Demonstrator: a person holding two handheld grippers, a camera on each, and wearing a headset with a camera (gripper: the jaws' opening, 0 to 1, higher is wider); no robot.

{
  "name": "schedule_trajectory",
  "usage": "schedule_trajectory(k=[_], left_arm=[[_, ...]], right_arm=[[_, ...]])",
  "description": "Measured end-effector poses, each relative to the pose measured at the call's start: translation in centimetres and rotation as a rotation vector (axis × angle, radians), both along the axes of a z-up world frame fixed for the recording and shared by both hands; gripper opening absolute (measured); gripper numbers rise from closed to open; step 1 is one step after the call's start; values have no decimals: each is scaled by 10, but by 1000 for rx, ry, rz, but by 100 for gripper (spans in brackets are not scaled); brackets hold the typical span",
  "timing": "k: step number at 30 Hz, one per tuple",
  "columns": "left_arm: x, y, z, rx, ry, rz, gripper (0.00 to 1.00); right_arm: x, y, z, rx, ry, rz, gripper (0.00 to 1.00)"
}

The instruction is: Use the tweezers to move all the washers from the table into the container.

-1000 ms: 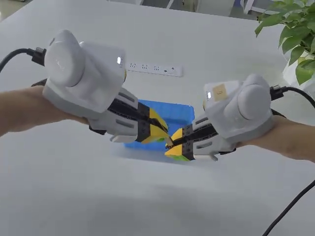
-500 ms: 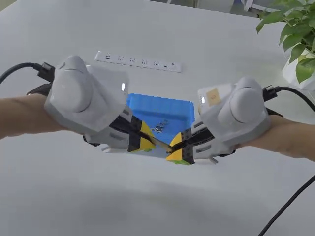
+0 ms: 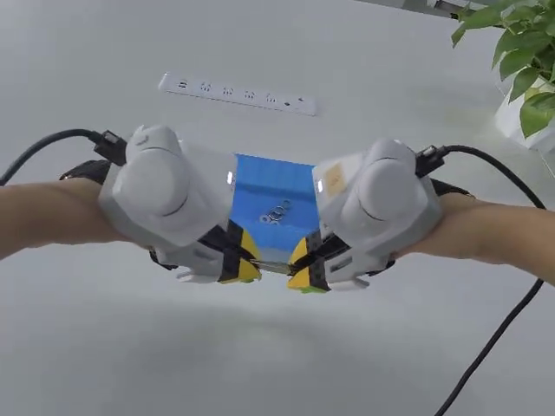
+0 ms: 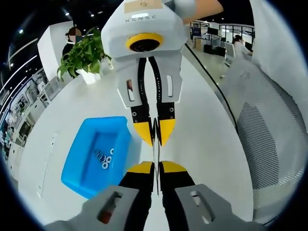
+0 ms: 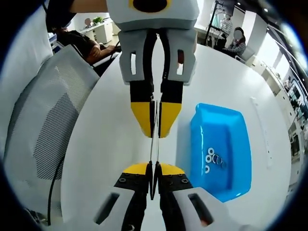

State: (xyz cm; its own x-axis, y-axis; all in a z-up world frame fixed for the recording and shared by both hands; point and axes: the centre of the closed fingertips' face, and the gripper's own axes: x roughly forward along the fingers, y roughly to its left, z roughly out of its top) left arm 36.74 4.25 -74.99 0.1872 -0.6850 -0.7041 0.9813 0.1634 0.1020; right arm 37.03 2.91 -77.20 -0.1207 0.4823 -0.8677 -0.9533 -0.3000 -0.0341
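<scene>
Two claws pinch the tweezers [image 5: 153, 139] beside a blue container [image 3: 295, 173] on the white desk [image 3: 390, 87].
The tweezers are thin, shiny metal and look like one fine line between the yellow tips. The left claw [image 3: 245, 264] and the right claw [image 3: 301, 270] face each other tip to tip, each squeezed tight on one end of the tweezers. The small silver washers [image 3: 276, 212] lie bunched inside the container, just behind the claws. It is too small to see if the tweezers hold a washer.
</scene>
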Motion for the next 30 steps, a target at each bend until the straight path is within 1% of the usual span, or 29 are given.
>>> schedule_trajectory(k=[2,4,7,10,12,13,14,17,18,19,21,23,25,27,30], left_arm=[[-1,1,-5,10,6,-5,9],[-1,1,-10,8,21,-12,9],[1,2,-20,20,31,-14,8],[2,2,-27,34,36,-14,8],[4,4,-31,50,31,-16,8],[4,4,-33,54,33,-18,8],[4,5,-35,59,36,-20,8],[6,6,-40,75,31,-20,8],[7,6,-41,80,31,-20,8],[9,7,-44,93,21,-22,8],[7,6,-47,100,28,-28,8],[6,6,-48,102,28,-30,8],[4,5,-48,99,37,-28,8],[4,5,-50,100,34,-25,8],[5,4,-53,109,32,-24,8]], right_arm=[[-2,-1,-3,-13,6,5,8],[-3,-1,-4,-17,15,5,8],[-1,-1,-10,-27,23,1,8],[0,0,-15,-34,26,-2,8],[1,1,-17,-28,30,-13,8],[1,2,-18,-26,36,-19,8],[1,2,-20,-23,36,-20,8],[3,3,-23,-18,36,-32,8],[4,3,-26,-10,40,-49,8],[5,4,-27,-6,41,-56,8],[4,4,-30,0,46,-65,9],[4,4,-31,7,41,-70,9],[2,3,-33,14,36,-68,9],[3,2,-36,13,22,-69,9],[4,2,-38,14,17,-84,10]])
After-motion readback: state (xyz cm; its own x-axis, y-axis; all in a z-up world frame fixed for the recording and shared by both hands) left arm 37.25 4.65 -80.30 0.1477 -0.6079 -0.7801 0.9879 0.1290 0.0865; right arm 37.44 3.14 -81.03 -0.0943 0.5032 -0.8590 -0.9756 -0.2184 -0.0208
